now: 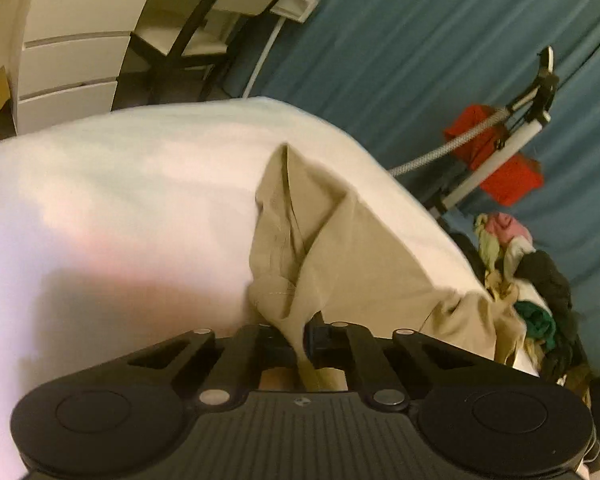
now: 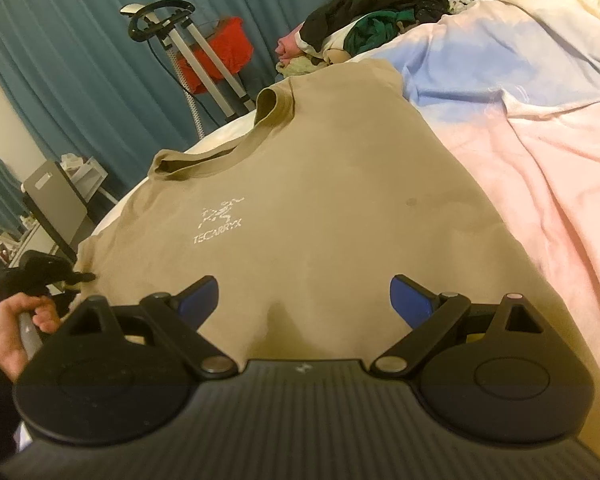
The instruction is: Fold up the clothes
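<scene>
Seemingly mid-fold, the left wrist view shows the left gripper (image 1: pixel 305 334) at bottom centre, its fingers drawn together on a pinch of the tan T-shirt (image 1: pixel 340 248). The cloth rises from that pinch in a peaked fold toward the middle of the frame, which suggests that the hold is there to lift an edge and carry it over the rest of the shirt. Under the shirt lies the pale bedcover (image 1: pixel 120 200), filling the left half. At lower right a pile of mixed clothes (image 1: pixel 532 280) sits at the bed's edge, close to the shirt's far side. At upper right a garment steamer stand (image 1: pixel 512 128) with something red on it stands before the teal curtain (image 1: pixel 420 40); white drawers (image 1: pixel 68 60) are at upper left. None of this crowds the fold.

From the right wrist view, the right gripper (image 2: pixel 304 300) at bottom centre has its blue pads (image 2: pixel 198 298) spread wide, hovering over the shirt's lower part and pinching nothing. The shirt lies mostly flat across the middle, with a white chest logo (image 2: pixel 220 220) and its collar (image 2: pixel 204 160) toward upper left. At far left a hand (image 2: pixel 16 328) holds the left gripper, which bites the shirt's edge. A pink and blue blanket (image 2: pixel 540 160) borders the shirt on the right and may get in the way of laying it square.
</scene>
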A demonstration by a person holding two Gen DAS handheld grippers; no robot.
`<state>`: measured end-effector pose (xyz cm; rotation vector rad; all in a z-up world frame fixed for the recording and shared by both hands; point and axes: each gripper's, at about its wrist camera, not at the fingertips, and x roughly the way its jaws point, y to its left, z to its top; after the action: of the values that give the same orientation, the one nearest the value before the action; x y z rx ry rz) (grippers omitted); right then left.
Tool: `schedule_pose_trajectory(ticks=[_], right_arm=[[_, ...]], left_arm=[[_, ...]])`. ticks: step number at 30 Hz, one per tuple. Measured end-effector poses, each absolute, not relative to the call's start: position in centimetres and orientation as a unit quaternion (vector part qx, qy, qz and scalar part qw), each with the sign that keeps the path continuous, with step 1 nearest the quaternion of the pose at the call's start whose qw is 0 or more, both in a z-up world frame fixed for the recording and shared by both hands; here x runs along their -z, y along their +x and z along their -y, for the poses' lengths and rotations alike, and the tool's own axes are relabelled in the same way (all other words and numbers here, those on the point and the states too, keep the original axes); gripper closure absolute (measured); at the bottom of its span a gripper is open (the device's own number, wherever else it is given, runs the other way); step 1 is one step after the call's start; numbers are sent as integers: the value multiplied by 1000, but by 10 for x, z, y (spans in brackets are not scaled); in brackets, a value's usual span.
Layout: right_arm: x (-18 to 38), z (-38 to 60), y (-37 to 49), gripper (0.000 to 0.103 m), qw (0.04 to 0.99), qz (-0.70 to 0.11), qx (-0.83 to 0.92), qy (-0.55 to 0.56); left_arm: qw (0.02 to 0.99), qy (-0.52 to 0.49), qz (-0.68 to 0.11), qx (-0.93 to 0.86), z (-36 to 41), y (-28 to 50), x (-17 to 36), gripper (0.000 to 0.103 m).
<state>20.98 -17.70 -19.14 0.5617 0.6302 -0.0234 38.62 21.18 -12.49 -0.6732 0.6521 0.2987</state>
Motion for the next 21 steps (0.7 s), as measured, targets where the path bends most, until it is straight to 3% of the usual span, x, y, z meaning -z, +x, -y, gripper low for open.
schedule_pose_trajectory(ticks=[2,6,7,9,10,13,15,21], right_arm=[[191,179,211,9,913,-302,15,272],[189,182,211,9,918,-293,19,267],[188,183,211,9,920,-290,20,264],[185,182,209,9,924,-284,21,256],[184,182,209,9,926,-281,21,252],[179,181,206,9,931,-273,20,243],[177,182,203,9,933,-268,19,239],[164,183,190,9,944,-239,9,229]], left_arm=[[896,-285,-304,-156,-213,385,114,98],[909,-209,-327,-155,-211,385,120,80],[917,-186,-322,-145,-207,380,119,74],[926,-149,-318,-138,-195,368,116,46],[929,-135,-318,-134,-187,360,112,42],[937,-105,-314,-108,-163,329,96,38],[944,-97,-305,-82,-142,295,81,29],[955,-69,-288,-3,-67,200,45,22]])
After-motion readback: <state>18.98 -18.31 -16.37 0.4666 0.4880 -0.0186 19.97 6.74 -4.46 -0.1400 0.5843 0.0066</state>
